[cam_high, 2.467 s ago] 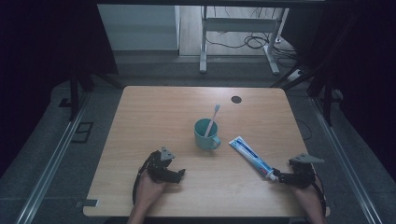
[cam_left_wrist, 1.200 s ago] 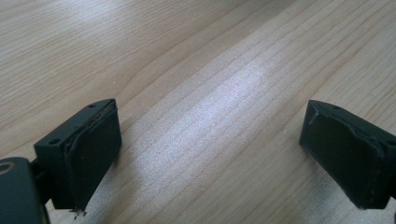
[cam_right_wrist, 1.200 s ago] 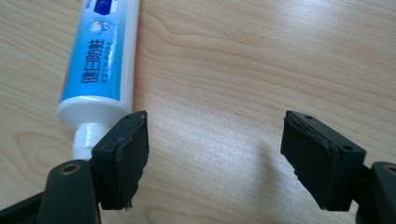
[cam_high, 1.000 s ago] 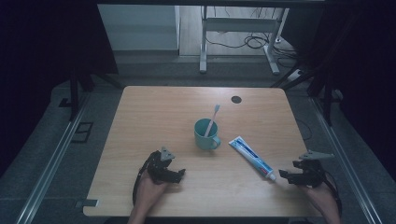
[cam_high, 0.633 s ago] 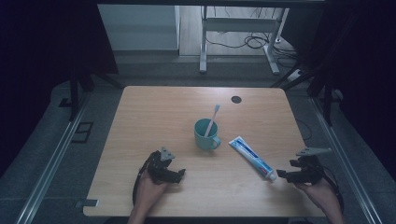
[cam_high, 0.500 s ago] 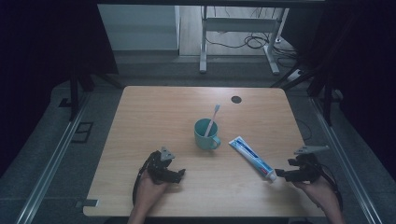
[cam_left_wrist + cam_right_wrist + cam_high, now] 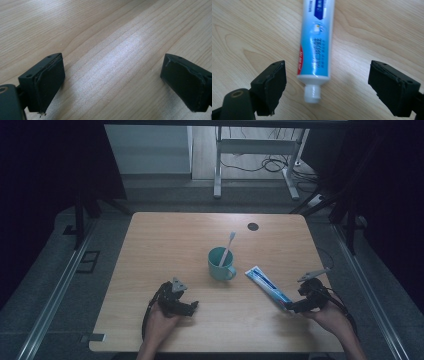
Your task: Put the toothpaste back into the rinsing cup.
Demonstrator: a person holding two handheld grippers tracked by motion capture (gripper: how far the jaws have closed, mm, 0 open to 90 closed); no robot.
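A blue and white toothpaste tube (image 7: 268,287) lies flat on the wooden table (image 7: 165,240), right of centre, its capless nozzle toward the front right. In the right gripper view the tube (image 7: 315,47) runs up the middle and its white nozzle lies between the two wide-apart jaws. My right gripper (image 7: 295,306) is open at that nozzle end, low over the table. A teal mug (image 7: 220,263) with a white toothbrush (image 7: 227,247) standing in it sits mid-table. My left gripper (image 7: 186,307) rests at the front left, open over bare wood (image 7: 112,62).
A small dark round mark (image 7: 253,226) sits near the table's far right corner. Beyond the far edge stands a white metal frame (image 7: 252,150) with cables on the floor. Dark rails run along both sides of the table.
My right gripper drew back to the right, then came in again toward the tube's nozzle end. The left gripper, mug and tube stayed where they were.
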